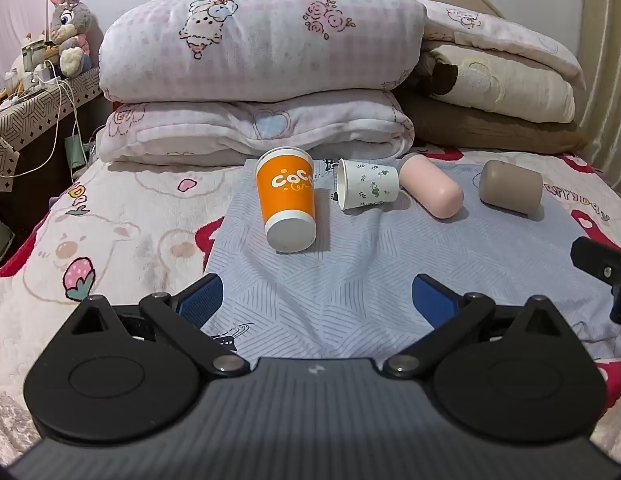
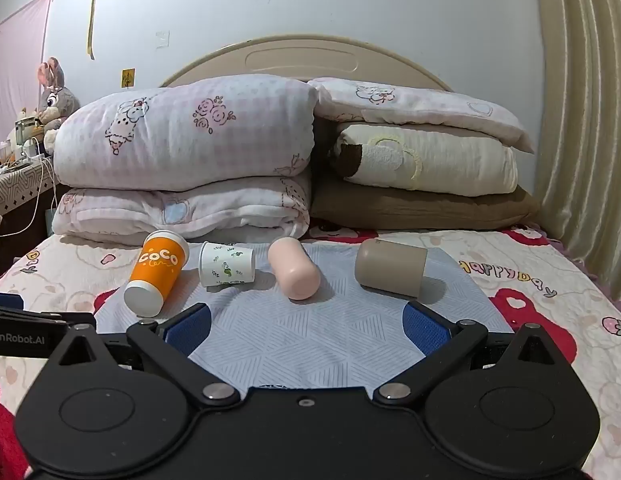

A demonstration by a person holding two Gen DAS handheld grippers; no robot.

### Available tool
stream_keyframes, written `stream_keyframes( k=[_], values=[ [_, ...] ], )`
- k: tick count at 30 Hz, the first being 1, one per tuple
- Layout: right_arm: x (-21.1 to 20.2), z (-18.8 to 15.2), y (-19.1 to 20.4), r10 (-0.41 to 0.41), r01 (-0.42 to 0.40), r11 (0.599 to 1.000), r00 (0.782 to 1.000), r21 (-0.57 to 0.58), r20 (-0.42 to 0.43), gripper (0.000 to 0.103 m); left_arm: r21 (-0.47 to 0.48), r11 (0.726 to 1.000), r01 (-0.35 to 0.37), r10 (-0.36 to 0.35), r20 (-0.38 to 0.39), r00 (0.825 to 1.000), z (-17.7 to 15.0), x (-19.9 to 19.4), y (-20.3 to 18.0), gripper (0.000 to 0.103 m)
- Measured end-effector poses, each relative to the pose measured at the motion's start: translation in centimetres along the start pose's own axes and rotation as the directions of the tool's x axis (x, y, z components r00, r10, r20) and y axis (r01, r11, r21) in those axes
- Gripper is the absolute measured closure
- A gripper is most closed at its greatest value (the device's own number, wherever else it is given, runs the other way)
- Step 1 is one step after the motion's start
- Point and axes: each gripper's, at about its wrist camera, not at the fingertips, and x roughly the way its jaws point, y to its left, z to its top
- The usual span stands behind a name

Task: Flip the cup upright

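Nearest to me, on the pale blue cloth [image 1: 310, 280] spread over the bed, both sets of tongs hang low and well short of the cups. The left tongs [image 1: 316, 298] are spread wide with nothing between the blue pads [image 1: 202, 298]; the right tongs [image 2: 306, 328] are spread just as wide and equally empty.

Farther out, four cups lie on their sides in a row across the cloth. At the left is the orange cup [image 1: 288, 200], its white base toward me and its mouth pointing away toward the bedding. Just right of it lies the small white cup [image 1: 368, 188] with a green leaf print, mouth facing left. Right again is the pink cup [image 2: 294, 270], closed end toward me, and at the far right the brown cup [image 2: 390, 266], well apart from the others.

I judge the two paper cups to be very light and thin-walled, so they will crush or skid if I squeeze hard; a gentle grip across the body near the stiffer base looks safest. The pink and brown ones look like smooth, rigid plastic, likely slippery and prone to rolling on the soft cloth, so I would take them across the middle of the barrel.

Behind the cups, folded pink quilts [image 1: 262, 80] are stacked against the headboard [image 2: 302, 56], with a plush rabbit [image 1: 68, 24] far left.
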Motion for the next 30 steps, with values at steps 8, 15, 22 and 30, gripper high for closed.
stream_keyframes(
  k=[8, 15, 22, 30],
  values=[
    [-0.02, 0.03, 0.01, 0.000, 0.000, 1.000, 1.000, 0.002, 0.002, 0.000, -0.002, 1.000, 0.002, -0.002, 0.000, 1.000, 0.00, 0.00, 0.01, 0.001],
    [-0.11, 0.02, 0.00, -0.002, 0.002, 1.000, 1.000, 0.001, 0.004, 0.000, -0.003, 1.000, 0.003, -0.003, 0.002, 1.000, 0.00, -0.01, 0.01, 0.001],
    [-0.04, 0.06, 0.04, -0.001, 0.001, 1.000, 1.000, 0.000, 0.004, 0.000, -0.020, 1.000, 0.017, -0.016, 0.046, 0.999, -0.06, -0.23, 0.40, 0.001],
    [-0.20, -0.06, -0.06, -0.004, 0.004, 1.000, 1.000, -0.014, 0.006, 0.000, -0.033, 0.999, 0.023, -0.021, 0.078, 0.997, 0.08, -0.66, 0.52, 0.001]
  ],
)
